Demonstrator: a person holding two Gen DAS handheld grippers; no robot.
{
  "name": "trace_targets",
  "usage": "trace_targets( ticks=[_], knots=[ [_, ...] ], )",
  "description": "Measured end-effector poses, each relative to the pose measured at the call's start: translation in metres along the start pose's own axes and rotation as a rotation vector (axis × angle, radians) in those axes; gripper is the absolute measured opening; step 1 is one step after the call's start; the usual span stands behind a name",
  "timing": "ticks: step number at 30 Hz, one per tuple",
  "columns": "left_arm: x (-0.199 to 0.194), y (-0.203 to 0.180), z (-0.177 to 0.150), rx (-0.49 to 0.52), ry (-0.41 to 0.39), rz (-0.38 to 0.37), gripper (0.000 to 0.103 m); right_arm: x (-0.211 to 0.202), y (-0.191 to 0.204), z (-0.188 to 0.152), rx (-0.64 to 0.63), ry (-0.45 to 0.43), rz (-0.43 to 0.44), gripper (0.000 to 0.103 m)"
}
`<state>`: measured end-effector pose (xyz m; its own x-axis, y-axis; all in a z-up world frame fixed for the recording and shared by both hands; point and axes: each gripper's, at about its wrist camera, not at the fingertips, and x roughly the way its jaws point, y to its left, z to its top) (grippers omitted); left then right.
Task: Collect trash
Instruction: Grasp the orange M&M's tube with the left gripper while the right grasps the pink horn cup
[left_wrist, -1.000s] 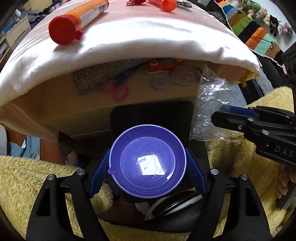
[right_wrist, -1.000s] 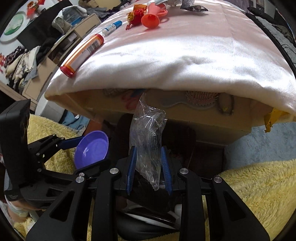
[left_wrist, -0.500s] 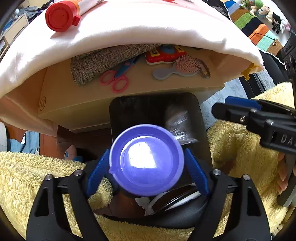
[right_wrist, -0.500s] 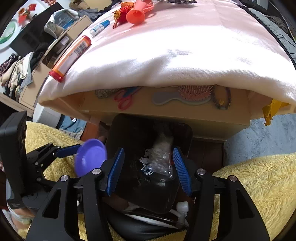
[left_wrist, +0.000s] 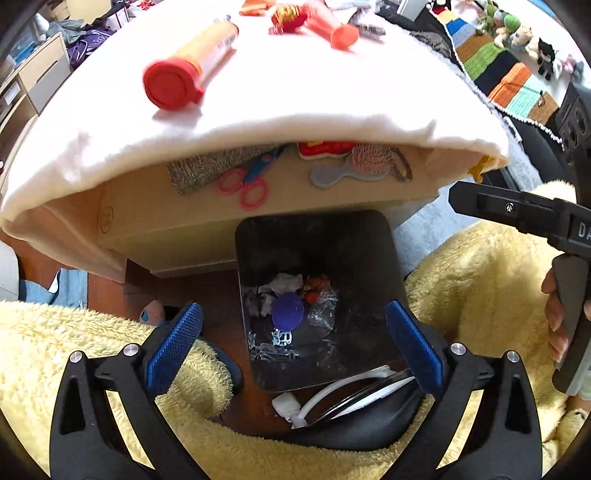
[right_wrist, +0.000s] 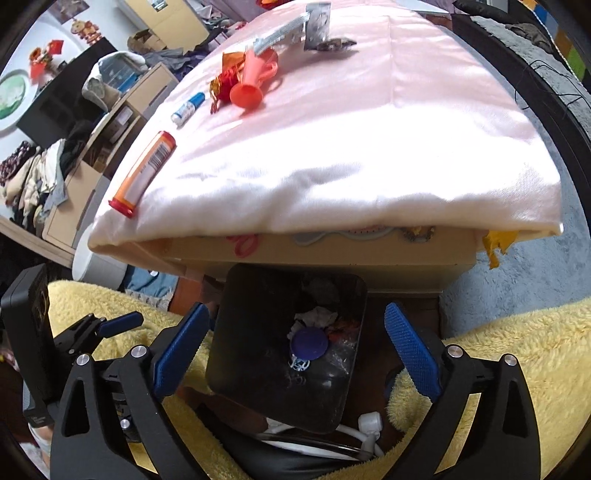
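A cluttered room: the black bin (left_wrist: 317, 295) sits below the white-clothed table (left_wrist: 295, 92). The purple lid (left_wrist: 287, 314) and clear wrapper (left_wrist: 323, 312) lie inside it. Your left gripper (left_wrist: 295, 339) and right gripper (right_wrist: 295, 350), jaws just opened, hold nothing. At twelve o'clock, the orange tube (left_wrist: 192, 66) and red horn (right_wrist: 255, 85) remain.

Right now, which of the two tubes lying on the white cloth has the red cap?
The large orange-and-white tube, nearest the cloth's front edge; the small tube has a blue end.

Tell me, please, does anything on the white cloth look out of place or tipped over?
Yes: the orange tube with a red cap lies on its side near the cloth edge, and the red funnel-shaped toy is also toppled among wrappers.
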<state>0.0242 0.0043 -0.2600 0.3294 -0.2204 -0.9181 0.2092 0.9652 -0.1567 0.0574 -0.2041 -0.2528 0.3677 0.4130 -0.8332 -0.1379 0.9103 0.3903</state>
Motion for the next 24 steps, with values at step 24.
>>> trace_targets(
  ticks=[24],
  knots=[
    [-0.042, 0.049, 0.103, -0.036, -0.196, 0.087, 0.078, -0.004, 0.057, 0.115, -0.164, -0.163, -0.043, 0.097]
  ],
)
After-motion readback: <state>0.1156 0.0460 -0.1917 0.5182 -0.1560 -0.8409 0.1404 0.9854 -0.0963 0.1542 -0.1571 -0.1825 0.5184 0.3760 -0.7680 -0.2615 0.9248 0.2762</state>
